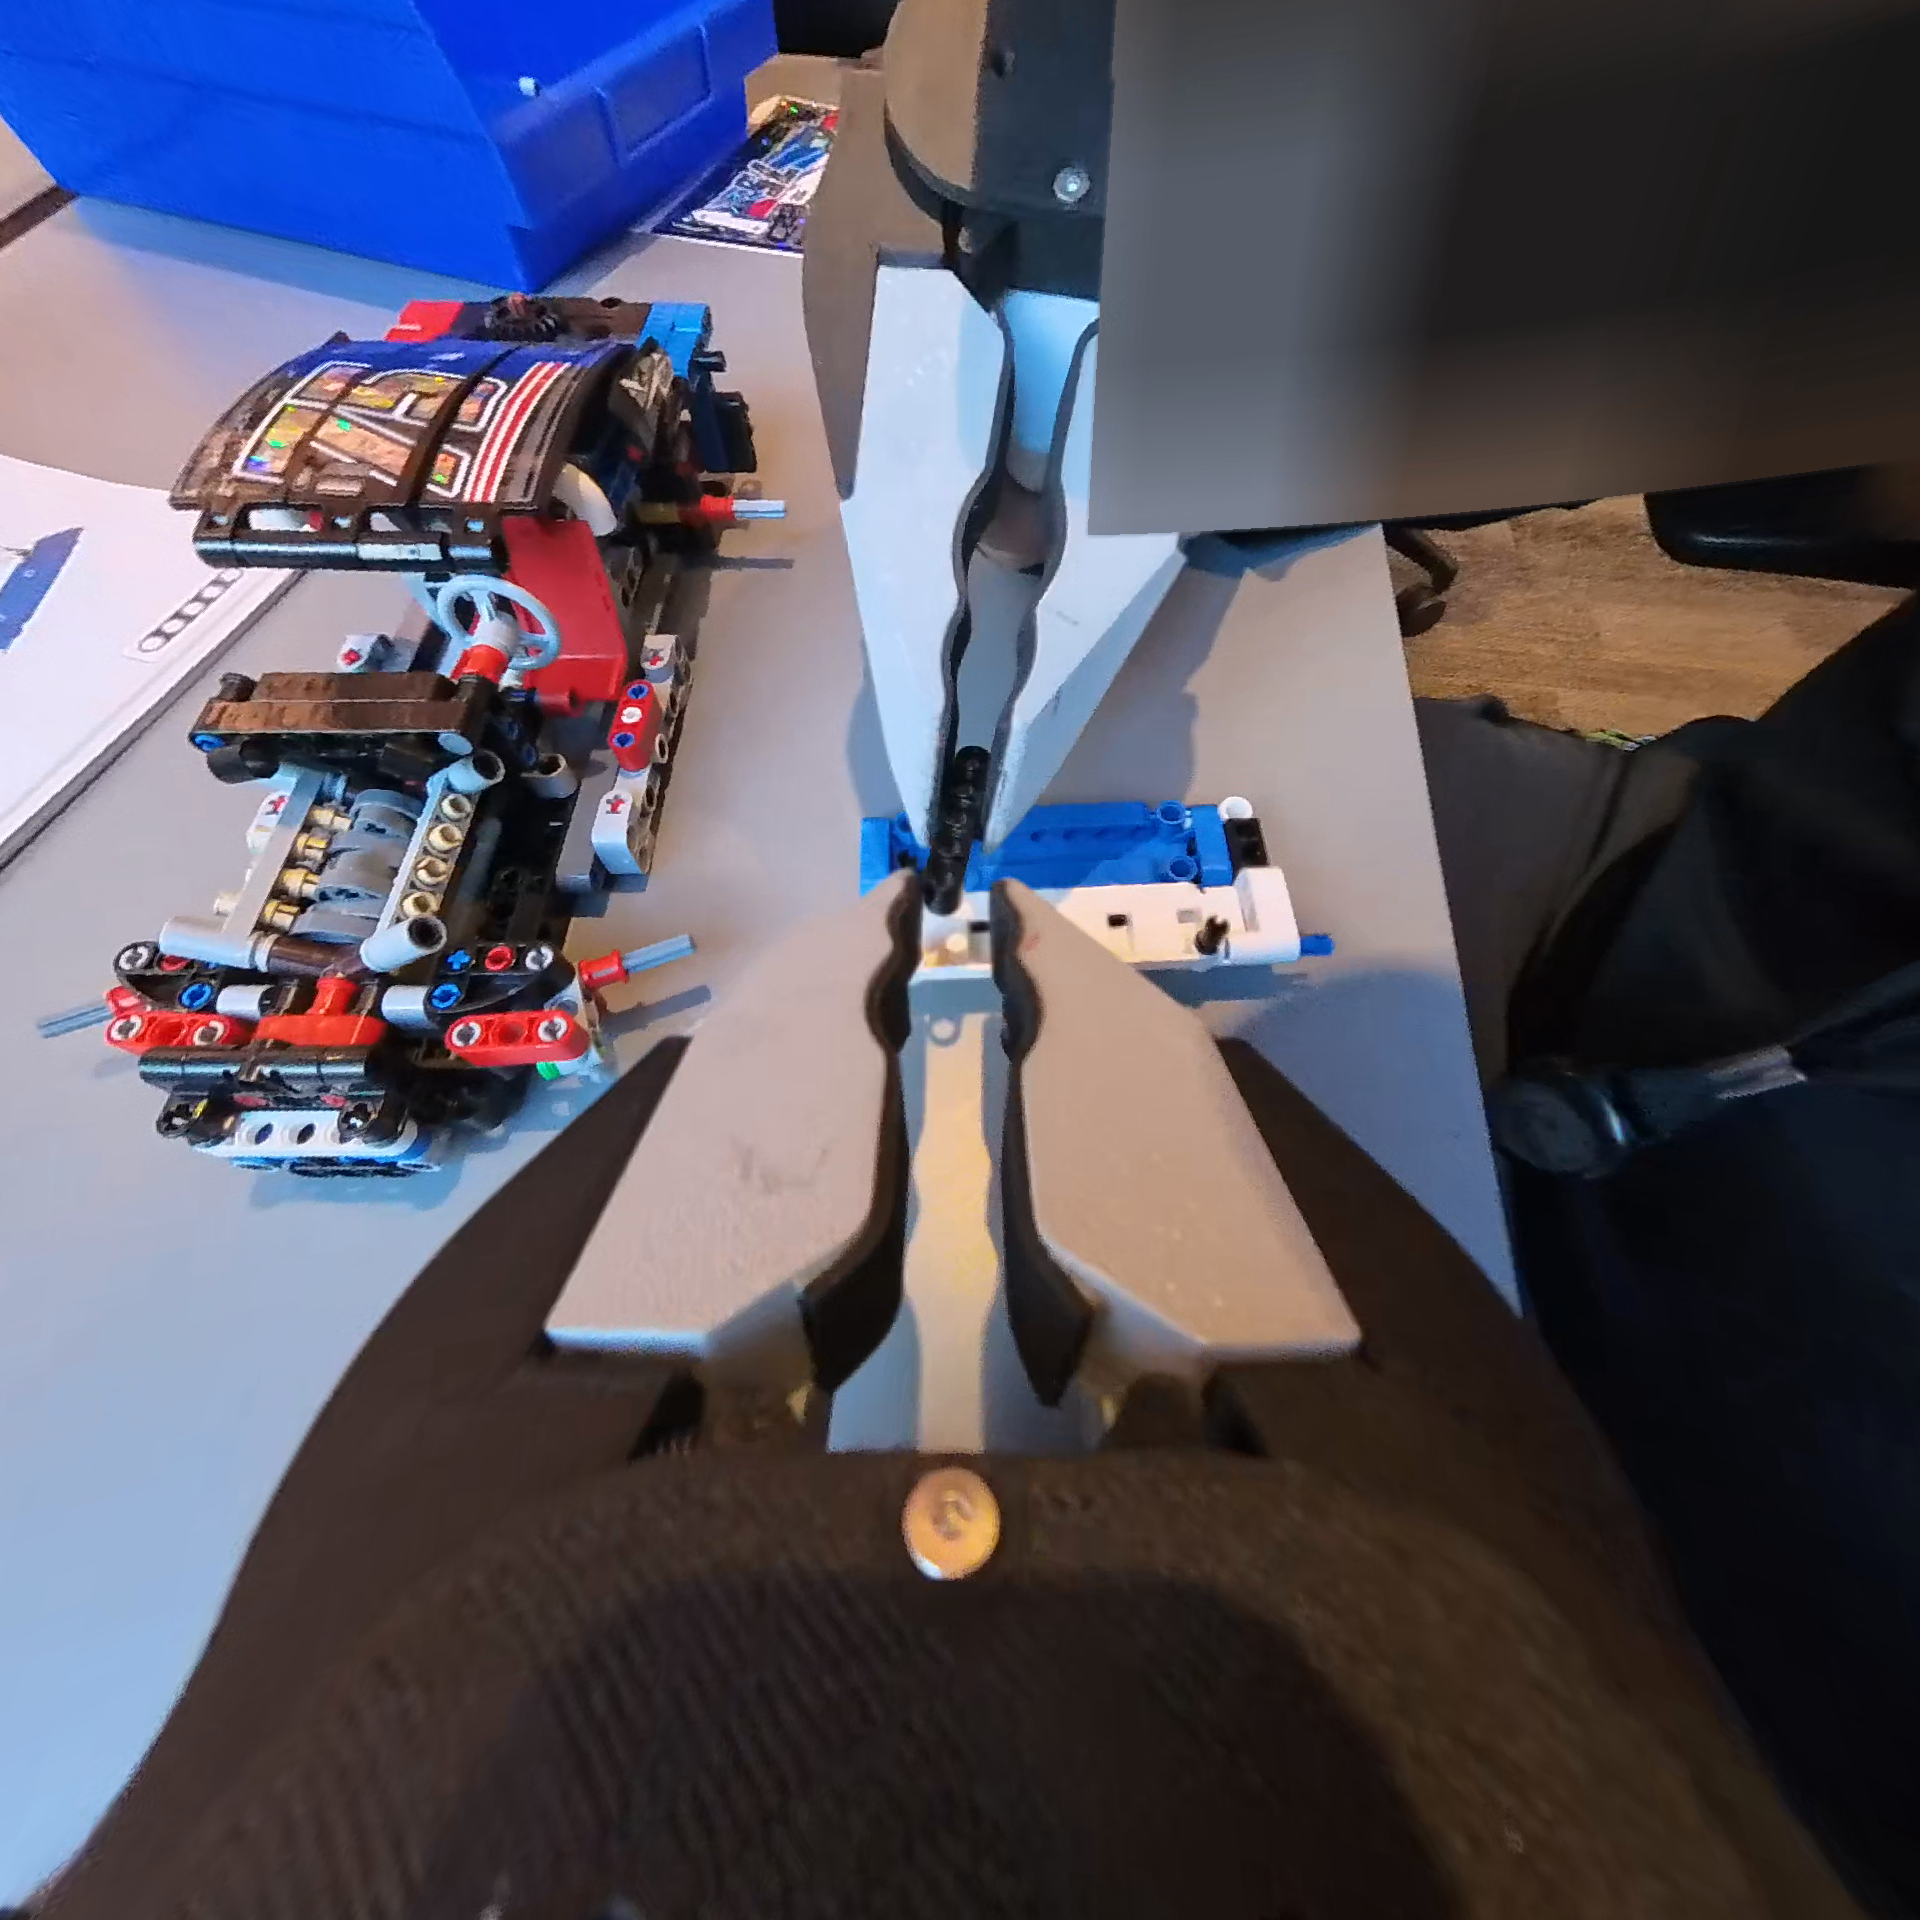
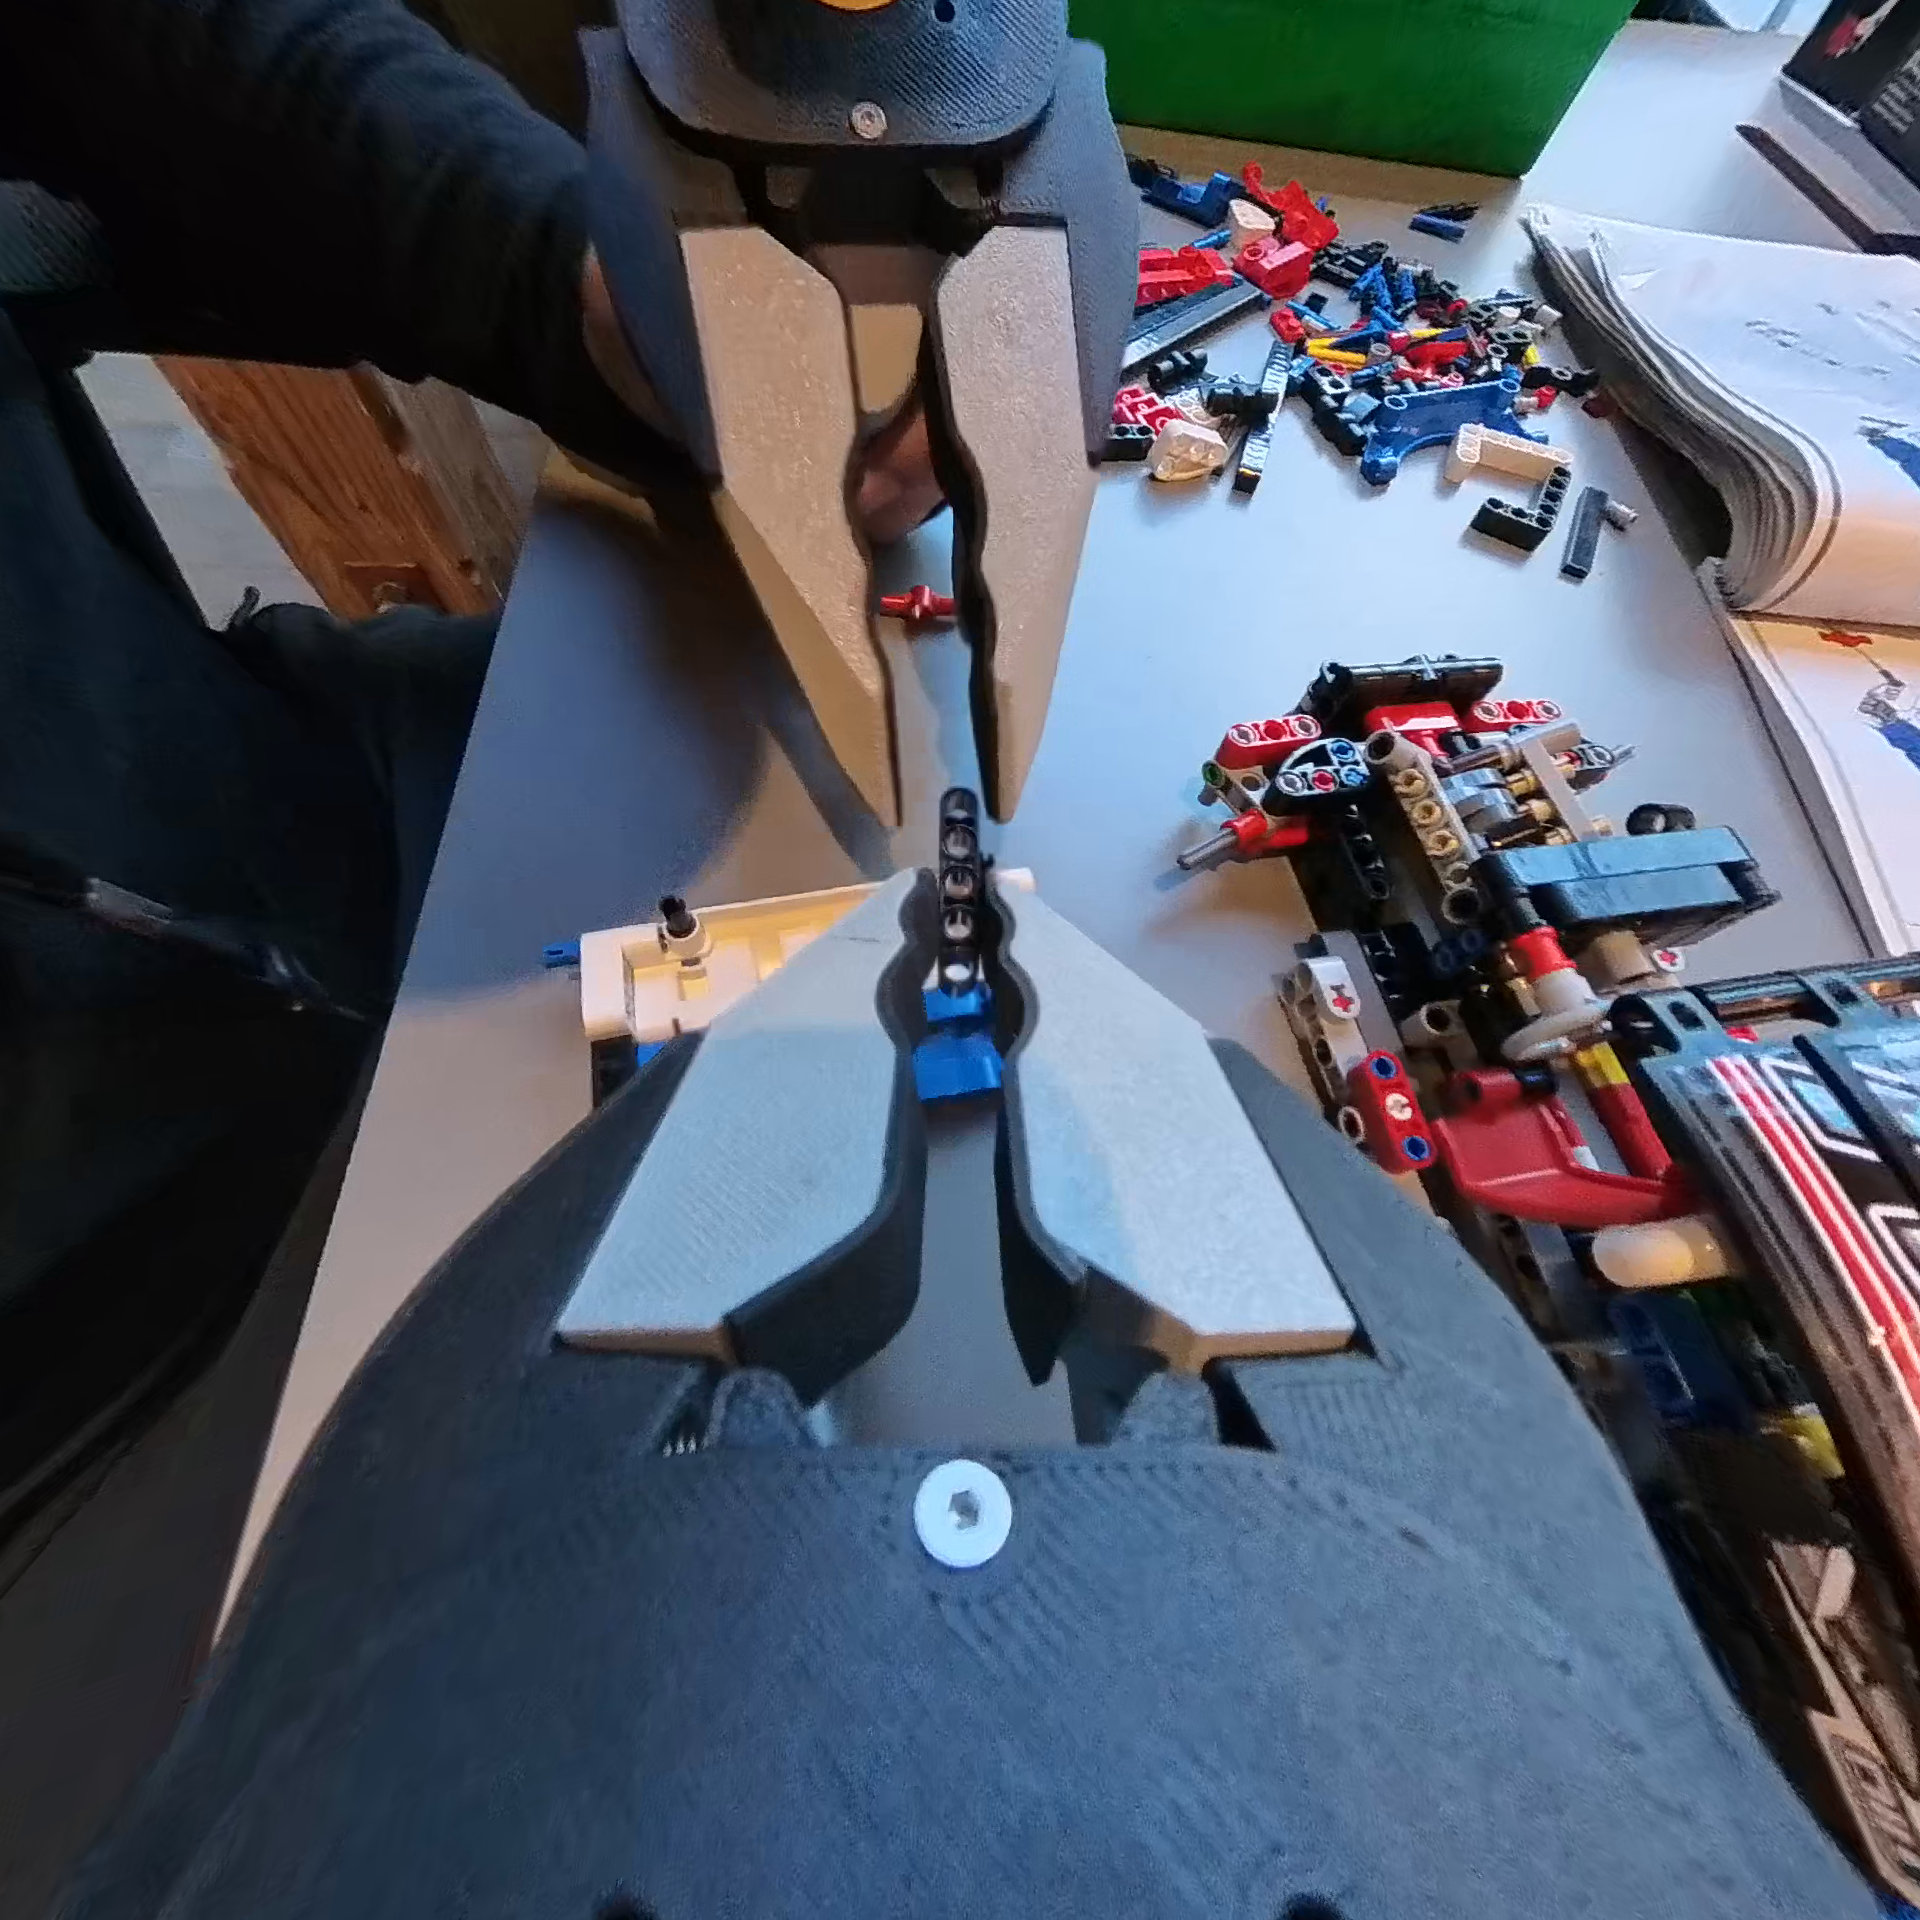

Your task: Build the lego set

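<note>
Left wrist view is showing a black holed beam [image 1: 956, 826] being held upright by the right gripper [image 1: 971, 790], which is coming in from the far side with its jaws clenched on the beam. The beam's long axis is running straight away from the left gripper [image 1: 951, 904], whose jaws are released, slightly parted, with the beam's near end just between the tips. So both grippers are meeting at the beam, the right one carrying it.

Under the beam a blue and white sub-assembly [image 1: 1122, 883] is lying on the grey bench [image 1: 312, 1299]. Left of that sub-assembly the half-built car [image 1: 436, 748] is resting. Behind the car a blue bin [image 1: 395, 114] is standing; its contents cannot be told. Right wrist view is showing loose pieces [image 2: 1351, 343] heaped beyond the car, near a green bin [image 2: 1351, 73], beside an open instruction booklet [image 2: 1766, 416].
</note>
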{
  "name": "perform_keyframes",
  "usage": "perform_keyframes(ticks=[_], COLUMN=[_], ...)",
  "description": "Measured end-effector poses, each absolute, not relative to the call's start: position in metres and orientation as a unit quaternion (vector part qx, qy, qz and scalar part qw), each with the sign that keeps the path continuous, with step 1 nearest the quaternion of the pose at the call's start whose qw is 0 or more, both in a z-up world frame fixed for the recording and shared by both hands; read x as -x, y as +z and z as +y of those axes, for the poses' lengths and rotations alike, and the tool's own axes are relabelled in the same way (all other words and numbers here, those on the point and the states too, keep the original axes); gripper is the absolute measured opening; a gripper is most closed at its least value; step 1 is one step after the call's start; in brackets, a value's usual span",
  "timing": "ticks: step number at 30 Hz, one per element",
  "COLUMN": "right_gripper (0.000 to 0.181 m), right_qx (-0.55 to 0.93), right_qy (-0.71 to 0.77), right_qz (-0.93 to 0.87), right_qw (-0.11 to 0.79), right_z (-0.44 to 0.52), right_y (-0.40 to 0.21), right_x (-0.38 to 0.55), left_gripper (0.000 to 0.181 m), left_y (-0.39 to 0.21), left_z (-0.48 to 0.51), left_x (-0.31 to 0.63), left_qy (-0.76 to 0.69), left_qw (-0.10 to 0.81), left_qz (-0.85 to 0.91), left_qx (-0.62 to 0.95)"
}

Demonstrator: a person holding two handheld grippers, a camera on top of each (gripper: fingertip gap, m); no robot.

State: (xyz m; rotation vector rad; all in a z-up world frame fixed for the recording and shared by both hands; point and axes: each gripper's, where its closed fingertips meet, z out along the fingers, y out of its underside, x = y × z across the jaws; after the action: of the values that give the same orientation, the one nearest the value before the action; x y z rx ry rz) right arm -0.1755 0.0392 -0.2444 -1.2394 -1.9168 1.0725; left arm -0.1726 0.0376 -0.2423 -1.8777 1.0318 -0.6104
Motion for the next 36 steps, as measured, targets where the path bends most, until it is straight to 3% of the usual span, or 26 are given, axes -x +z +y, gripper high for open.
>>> perform_keyframes(ticks=[36], right_gripper=[0.005], right_qx=[0.44], right_qy=[0.395], right_qz=[-0.732], right_qw=[0.338], right_z=[0.0342], right_y=[-0.2387], right_x=[0.1763], left_gripper=[0.004], left_y=[-0.2395], left_z=[0.0373], left_x=[0.1711], left_qy=[-0.238], left_qw=[0.455], left_qz=[0.421], left_qx=[0.748])
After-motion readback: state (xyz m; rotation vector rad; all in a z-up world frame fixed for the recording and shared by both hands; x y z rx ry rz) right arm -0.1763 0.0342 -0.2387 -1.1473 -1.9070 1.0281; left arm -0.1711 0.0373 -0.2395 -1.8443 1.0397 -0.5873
